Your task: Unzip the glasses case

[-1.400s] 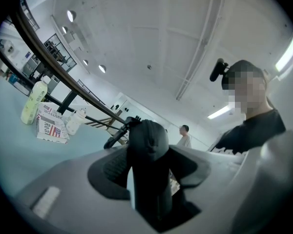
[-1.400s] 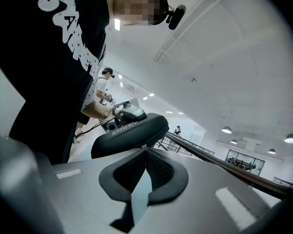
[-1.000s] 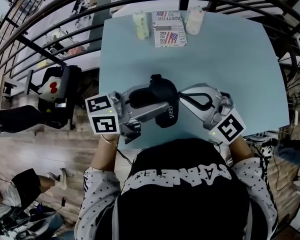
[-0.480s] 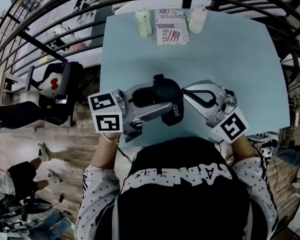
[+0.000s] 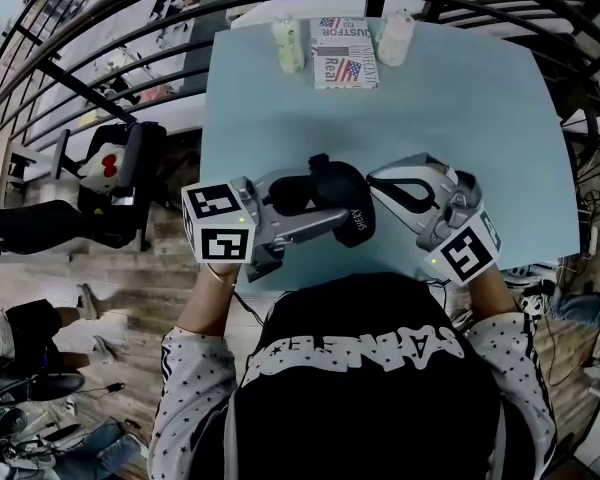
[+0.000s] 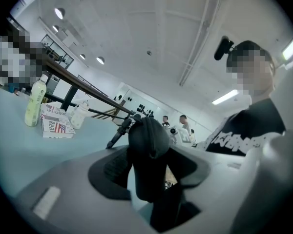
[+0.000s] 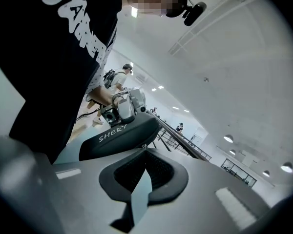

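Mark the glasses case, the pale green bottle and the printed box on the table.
glasses case [image 5: 345, 190]: head view, top of its black shell.
pale green bottle [image 5: 287, 48]: head view, its body.
printed box [image 5: 344, 60]: head view, its top face.

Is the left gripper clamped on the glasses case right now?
Yes: in its own view the left gripper has the black glasses case pinched between its two jaws.

The blue table [image 5: 460, 118] bears a greenish bottle [image 5: 288, 46], printed box [image 5: 343, 53] and white bottle [image 5: 393, 38].
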Motion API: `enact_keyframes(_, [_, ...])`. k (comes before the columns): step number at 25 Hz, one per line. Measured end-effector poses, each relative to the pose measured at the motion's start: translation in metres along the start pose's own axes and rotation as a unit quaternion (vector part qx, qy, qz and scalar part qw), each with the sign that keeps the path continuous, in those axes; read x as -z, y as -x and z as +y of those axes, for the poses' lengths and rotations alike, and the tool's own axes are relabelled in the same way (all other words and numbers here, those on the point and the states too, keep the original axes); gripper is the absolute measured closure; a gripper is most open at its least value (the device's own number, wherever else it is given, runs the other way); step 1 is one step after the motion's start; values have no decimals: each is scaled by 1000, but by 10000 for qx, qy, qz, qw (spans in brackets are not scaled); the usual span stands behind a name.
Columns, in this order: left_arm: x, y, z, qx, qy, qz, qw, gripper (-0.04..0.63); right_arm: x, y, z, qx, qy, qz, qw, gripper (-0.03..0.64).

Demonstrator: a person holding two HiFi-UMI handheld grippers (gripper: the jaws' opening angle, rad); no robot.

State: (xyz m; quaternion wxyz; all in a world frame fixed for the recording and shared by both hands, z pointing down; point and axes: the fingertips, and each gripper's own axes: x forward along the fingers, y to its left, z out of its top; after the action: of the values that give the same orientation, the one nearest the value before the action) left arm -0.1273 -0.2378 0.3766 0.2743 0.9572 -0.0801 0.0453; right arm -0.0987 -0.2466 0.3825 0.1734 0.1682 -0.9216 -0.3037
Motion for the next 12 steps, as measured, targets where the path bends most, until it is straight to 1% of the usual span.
enact_keyframes(4, [10,-3,3,-134,-146,251,9995,595,5,-1,8,-211,531,297,9979,609])
enact_keyframes(8, [21,-6,8,-309,-284,572,9975,595,15,-4,18,-503,1280,712,9879,609])
enact_keyframes(9, [25,-7,9,-355,-329,664,9966,595,17,-3,18,-542,1402,786,9855,609])
enact_keyframes(10, [28,-8,10,-396,-376,752,9957,595,18,-3,18,-552,1445,819,9846,609])
enact_keyframes(12, [33,-10,10,-419,-413,835,9948,595,18,-2,16,-504,1324,773,9869,609])
